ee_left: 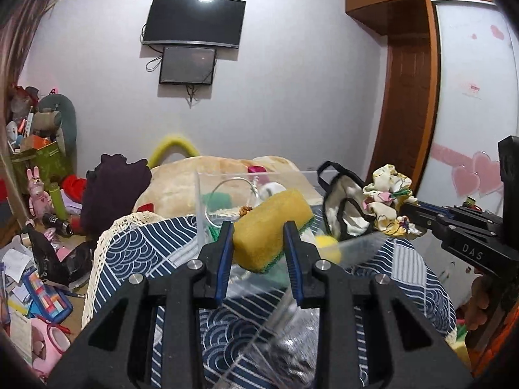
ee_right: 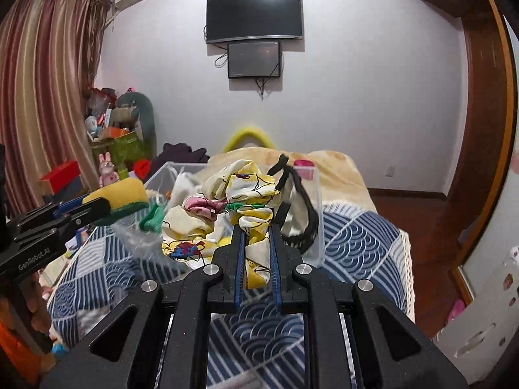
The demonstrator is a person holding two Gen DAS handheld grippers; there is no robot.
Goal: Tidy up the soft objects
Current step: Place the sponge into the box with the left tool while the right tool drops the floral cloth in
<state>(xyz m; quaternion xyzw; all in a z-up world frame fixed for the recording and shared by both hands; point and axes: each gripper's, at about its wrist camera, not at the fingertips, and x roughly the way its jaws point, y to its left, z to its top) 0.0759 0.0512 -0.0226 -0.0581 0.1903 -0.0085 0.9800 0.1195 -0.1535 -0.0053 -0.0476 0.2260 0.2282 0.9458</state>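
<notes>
Each fisheye sits just behind its own gripper, looking forward along the two fingers over a bed with a blue wave-patterned blanket (ee_left: 136,243) toward the far wall with its two wall-mounted screens (ee_right: 254,16). The left wrist view stands close to a clear plastic bin (ee_left: 207,194) and catches the right gripper (ee_left: 407,210) at its right edge. The right wrist view looks from the other side, showing the same bin (ee_right: 316,194) and the left gripper (ee_right: 107,206) at its left edge.

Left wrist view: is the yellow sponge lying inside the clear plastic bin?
No. The left gripper pinches the yellow sponge between its fingers, held up in front of the clear plastic bin.
</notes>
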